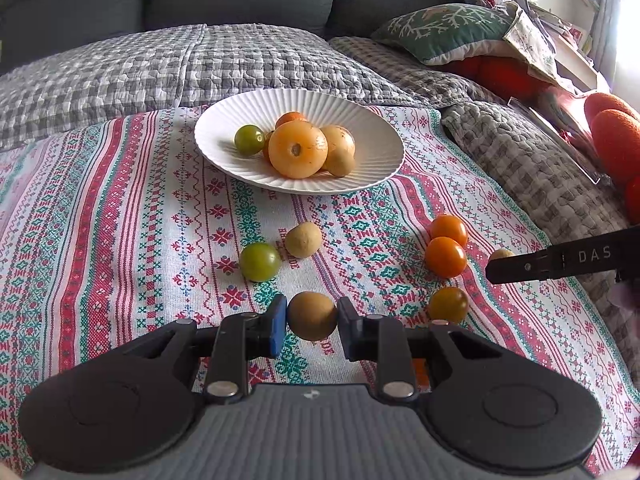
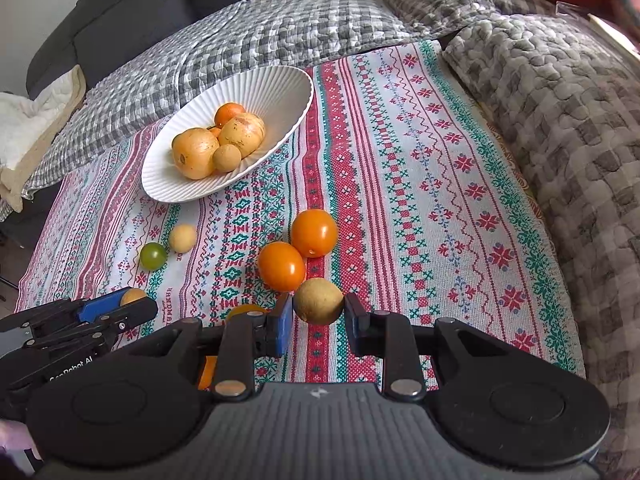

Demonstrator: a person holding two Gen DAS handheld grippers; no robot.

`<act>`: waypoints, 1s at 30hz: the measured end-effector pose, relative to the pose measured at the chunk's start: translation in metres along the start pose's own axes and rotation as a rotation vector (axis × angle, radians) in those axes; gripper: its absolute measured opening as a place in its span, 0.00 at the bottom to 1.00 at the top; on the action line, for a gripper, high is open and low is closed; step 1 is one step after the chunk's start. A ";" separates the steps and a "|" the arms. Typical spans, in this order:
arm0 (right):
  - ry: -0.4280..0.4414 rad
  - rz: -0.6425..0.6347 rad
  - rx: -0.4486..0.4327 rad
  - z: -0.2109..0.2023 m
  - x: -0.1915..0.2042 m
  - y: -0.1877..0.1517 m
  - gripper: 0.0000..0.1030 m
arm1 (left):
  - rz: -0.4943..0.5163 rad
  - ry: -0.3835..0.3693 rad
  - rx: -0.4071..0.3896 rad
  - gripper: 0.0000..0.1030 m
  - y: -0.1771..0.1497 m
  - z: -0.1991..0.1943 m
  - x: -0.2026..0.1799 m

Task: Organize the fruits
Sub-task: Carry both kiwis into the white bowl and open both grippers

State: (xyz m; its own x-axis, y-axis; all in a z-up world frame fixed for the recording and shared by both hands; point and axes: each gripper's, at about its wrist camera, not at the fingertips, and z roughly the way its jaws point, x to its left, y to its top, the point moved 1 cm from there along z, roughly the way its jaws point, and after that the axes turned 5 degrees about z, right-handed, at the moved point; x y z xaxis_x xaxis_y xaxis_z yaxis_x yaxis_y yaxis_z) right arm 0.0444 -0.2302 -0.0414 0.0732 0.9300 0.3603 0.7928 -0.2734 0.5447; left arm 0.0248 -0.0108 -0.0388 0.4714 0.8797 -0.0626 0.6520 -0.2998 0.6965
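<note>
You're gripping a brown fruit (image 1: 312, 315) in the left gripper (image 1: 312, 320) and another (image 2: 318, 301) in the right gripper (image 2: 318, 314) — both clenched — so you're lifting next toward the white bowl (image 1: 360, 120) ahead.

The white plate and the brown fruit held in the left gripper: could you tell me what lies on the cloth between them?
In the left wrist view, a green tomato and a small tan fruit lie between the plate and the held fruit.

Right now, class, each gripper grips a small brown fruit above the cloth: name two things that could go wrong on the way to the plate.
1. The left gripper holds its round brown fruit only at the sides; it might slip.
2. The white plate already holds a pile, so new fruit could roll off.
</note>
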 end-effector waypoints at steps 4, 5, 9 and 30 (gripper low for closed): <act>0.034 0.004 -0.027 -0.003 0.002 0.003 0.24 | -0.011 -0.013 -0.012 0.18 0.008 -0.003 -0.001; 0.041 0.000 -0.034 -0.004 0.003 0.003 0.24 | -0.016 -0.017 -0.013 0.18 0.011 -0.003 -0.001; 0.071 -0.015 -0.069 -0.007 0.008 0.010 0.24 | -0.015 -0.009 -0.019 0.18 0.024 0.002 0.003; 0.150 -0.027 -0.171 0.051 0.027 0.099 0.24 | -0.077 0.063 -0.052 0.18 0.136 0.084 0.055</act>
State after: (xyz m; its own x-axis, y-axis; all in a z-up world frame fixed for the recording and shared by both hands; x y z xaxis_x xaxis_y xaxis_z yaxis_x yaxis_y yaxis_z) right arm 0.1559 -0.2193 -0.0163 -0.0479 0.8942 0.4452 0.6779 -0.2982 0.6719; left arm 0.1892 -0.0340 -0.0077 0.3822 0.9211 -0.0735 0.6524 -0.2126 0.7275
